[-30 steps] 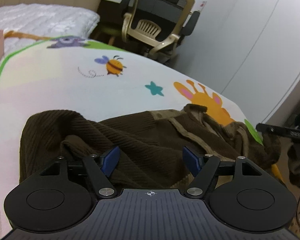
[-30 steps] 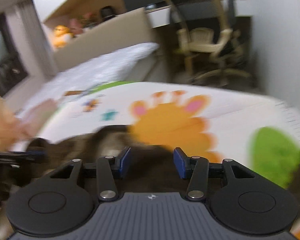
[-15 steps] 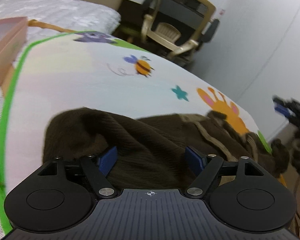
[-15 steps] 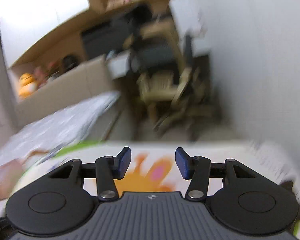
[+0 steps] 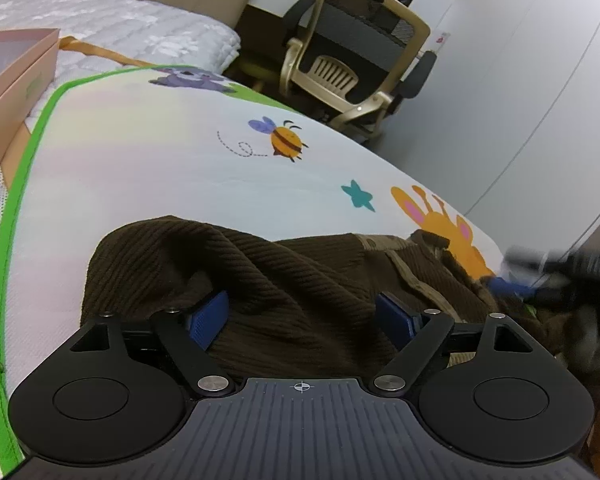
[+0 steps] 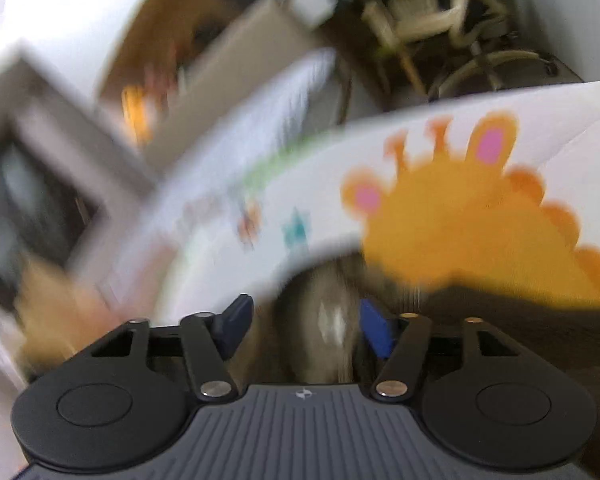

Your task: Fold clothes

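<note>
A dark brown ribbed garment (image 5: 284, 276) lies crumpled on a white play mat (image 5: 148, 168) printed with a bee, a star and an orange giraffe. My left gripper (image 5: 302, 316) hovers low over the garment's near side, open wide, with fabric below and between its blue pads (image 5: 208, 318) but nothing clamped. At the garment's right end my right gripper (image 5: 540, 276) shows as a blur. The right wrist view is heavily motion-blurred: my right gripper (image 6: 306, 322) is open, with blurred brown garment (image 6: 500, 320) below it and the orange giraffe print (image 6: 460, 220) just beyond.
A pink open box (image 5: 16, 92) sits off the mat's left edge on a white quilted bed (image 5: 120, 28). An office chair (image 5: 352, 64) stands past the mat's far edge, beside a pale wall (image 5: 520, 80). The mat beyond the garment is bare.
My right gripper, which pointed up at the room half a second ago, has swung back down to the garment's right end. The left gripper has barely moved and stays open.
</note>
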`<control>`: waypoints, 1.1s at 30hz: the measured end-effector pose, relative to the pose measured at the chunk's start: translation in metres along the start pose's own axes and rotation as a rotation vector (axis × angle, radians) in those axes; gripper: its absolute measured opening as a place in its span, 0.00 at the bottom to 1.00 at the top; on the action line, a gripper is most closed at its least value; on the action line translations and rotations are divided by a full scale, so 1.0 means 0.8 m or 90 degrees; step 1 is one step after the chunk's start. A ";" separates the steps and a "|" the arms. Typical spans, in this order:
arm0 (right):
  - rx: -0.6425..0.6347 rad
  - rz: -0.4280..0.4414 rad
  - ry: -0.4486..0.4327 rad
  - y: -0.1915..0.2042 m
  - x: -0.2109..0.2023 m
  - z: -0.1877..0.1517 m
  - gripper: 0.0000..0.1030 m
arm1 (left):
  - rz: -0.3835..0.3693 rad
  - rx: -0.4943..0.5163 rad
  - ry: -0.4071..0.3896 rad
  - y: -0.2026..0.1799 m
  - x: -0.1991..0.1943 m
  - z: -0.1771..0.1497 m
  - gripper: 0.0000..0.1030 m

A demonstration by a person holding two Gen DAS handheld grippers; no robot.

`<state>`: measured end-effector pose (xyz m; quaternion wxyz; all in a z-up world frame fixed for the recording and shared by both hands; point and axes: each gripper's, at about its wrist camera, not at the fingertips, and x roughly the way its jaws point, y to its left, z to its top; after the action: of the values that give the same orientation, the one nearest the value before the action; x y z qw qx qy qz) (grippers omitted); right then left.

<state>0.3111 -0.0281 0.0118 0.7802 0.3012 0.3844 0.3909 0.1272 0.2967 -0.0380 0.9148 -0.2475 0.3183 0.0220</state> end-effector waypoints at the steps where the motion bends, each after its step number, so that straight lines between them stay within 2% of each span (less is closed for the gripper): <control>1: 0.008 0.013 -0.037 -0.002 -0.022 0.013 0.57 | -0.001 0.001 -0.001 0.000 0.000 0.000 0.84; 2: 0.015 0.026 -0.074 -0.004 -0.044 0.026 0.57 | -0.002 0.001 -0.002 0.000 0.000 -0.001 0.85; 3: -0.018 0.007 -0.087 0.002 -0.055 0.034 0.57 | -0.004 0.002 -0.003 0.000 0.000 -0.002 0.86; 5: -0.114 -0.067 -0.085 0.018 -0.066 0.037 0.57 | -0.005 0.008 -0.006 -0.002 0.001 -0.003 0.89; 8: -0.270 -0.210 -0.016 0.035 -0.040 0.010 0.57 | 0.000 0.023 -0.011 -0.008 0.002 -0.006 0.91; 10: -0.387 -0.281 0.034 0.039 -0.012 -0.022 0.57 | 0.003 0.028 -0.011 -0.010 0.003 -0.007 0.91; 13: -0.446 -0.328 0.100 0.027 0.012 -0.044 0.57 | -0.002 0.023 -0.008 -0.008 0.002 -0.005 0.91; 15: -0.466 -0.348 0.124 0.013 0.013 -0.053 0.57 | -0.005 0.019 -0.006 -0.007 0.002 -0.004 0.91; 18: -0.537 -0.399 0.114 0.003 -0.003 -0.064 0.57 | -0.006 0.020 -0.005 -0.006 0.002 -0.004 0.91; 21: -0.631 -0.523 0.084 -0.015 -0.016 -0.060 0.57 | -0.008 0.018 -0.004 -0.005 0.001 -0.004 0.91; 22: -0.641 -0.565 0.081 -0.027 -0.019 -0.057 0.57 | -0.009 0.017 -0.005 -0.005 0.000 -0.004 0.91; 25: -0.588 -0.601 0.057 -0.039 -0.043 -0.040 0.54 | -0.010 0.015 -0.006 -0.005 -0.001 -0.005 0.91; 26: -0.570 -0.613 0.049 -0.042 -0.051 -0.035 0.49 | -0.010 0.015 -0.006 -0.005 -0.001 -0.005 0.91; 28: -0.534 -0.635 0.033 -0.050 -0.067 -0.024 0.46 | -0.009 0.015 -0.006 -0.005 -0.001 -0.005 0.91; 31: -0.331 -0.361 0.031 -0.017 -0.093 -0.008 0.46 | -0.007 0.016 -0.005 -0.006 -0.001 -0.005 0.91; 33: -0.270 -0.259 0.063 -0.002 -0.076 -0.009 0.50 | -0.005 0.017 -0.004 -0.007 0.000 -0.005 0.91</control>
<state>0.2813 -0.0793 0.0287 0.8684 0.0289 0.3841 0.3122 0.1262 0.2898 -0.0379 0.9191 -0.2366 0.3148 0.0153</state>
